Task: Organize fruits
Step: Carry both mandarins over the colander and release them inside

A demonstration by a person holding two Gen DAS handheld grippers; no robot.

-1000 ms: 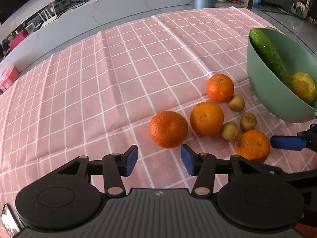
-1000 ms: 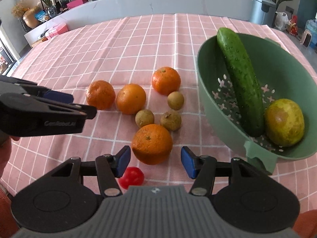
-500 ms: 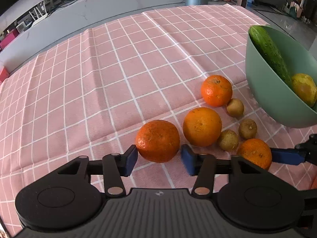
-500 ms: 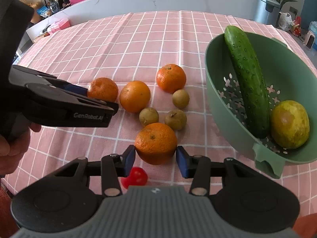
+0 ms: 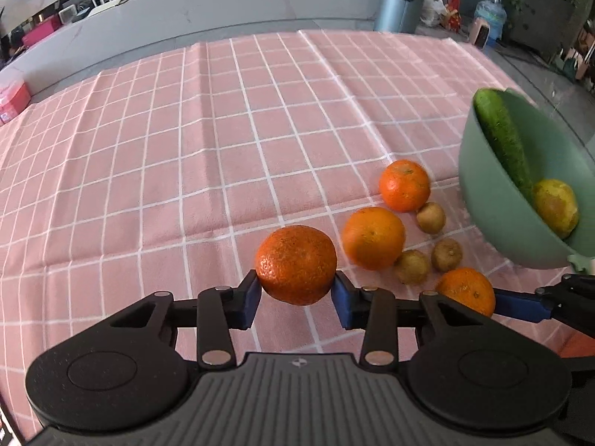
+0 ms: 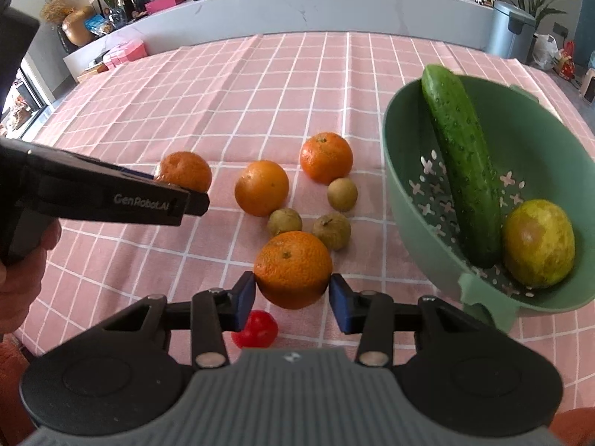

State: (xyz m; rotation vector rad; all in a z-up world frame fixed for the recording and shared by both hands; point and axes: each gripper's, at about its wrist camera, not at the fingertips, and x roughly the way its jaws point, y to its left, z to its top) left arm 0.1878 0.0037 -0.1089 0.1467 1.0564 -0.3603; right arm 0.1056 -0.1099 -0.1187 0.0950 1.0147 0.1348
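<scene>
My left gripper [image 5: 296,295] is shut on the leftmost orange [image 5: 296,264], blue pads touching both its sides; that orange also shows in the right wrist view [image 6: 185,175]. My right gripper [image 6: 292,296] is shut on the nearest orange [image 6: 293,268], which shows in the left wrist view [image 5: 466,290]. Two more oranges [image 6: 261,187] [image 6: 326,157] and three small brown fruits [image 6: 285,222] lie on the pink checked cloth [image 6: 260,85]. A green colander bowl [image 6: 405,200] at the right holds a cucumber [image 6: 461,163] and a yellow-green fruit [image 6: 538,243].
A small red fruit [image 6: 256,329] lies on the cloth just under my right gripper's left finger. The left gripper's body [image 6: 104,197] reaches in from the left in the right wrist view. A grey counter wall [image 5: 223,7] and a bin [image 5: 401,2] stand beyond the table's far edge.
Both grippers moved forward over their oranges and closed on them. The left pads went from open before the orange to pressing its sides; the right pads did the same.
</scene>
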